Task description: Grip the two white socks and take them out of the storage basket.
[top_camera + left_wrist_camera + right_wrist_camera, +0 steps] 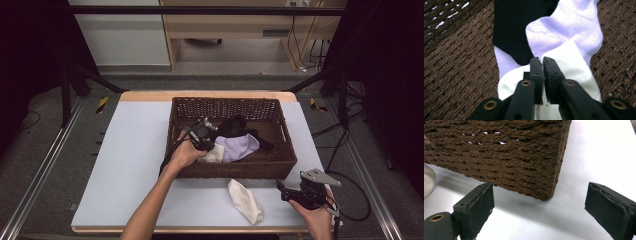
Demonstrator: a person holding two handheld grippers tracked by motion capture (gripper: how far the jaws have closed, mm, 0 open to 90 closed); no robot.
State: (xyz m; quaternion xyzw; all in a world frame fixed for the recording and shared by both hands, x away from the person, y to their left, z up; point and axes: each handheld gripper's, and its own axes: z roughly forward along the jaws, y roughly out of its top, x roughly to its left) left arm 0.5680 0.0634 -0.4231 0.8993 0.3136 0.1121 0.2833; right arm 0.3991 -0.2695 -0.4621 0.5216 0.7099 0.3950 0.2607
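Now I count one table (130,165), one basket (227,170), and four socks: black (235,125), lilac (240,146) and white (216,154) inside, another white sock (245,200) outside. My left gripper (542,65) has its jaws pinched on the basket's white sock; my right gripper (536,202) hovers with jaws wide, empty, near the basket corner.

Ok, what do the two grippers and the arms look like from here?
Both grippers are black, each with two flat jaws on arms with brass-coloured rivets. The left gripper has narrow dark pads; the right gripper has broad, worn black pads. The right one carries a grey three-cornered plate, and black cables trail from both. Forearms are bare, no sleeves.
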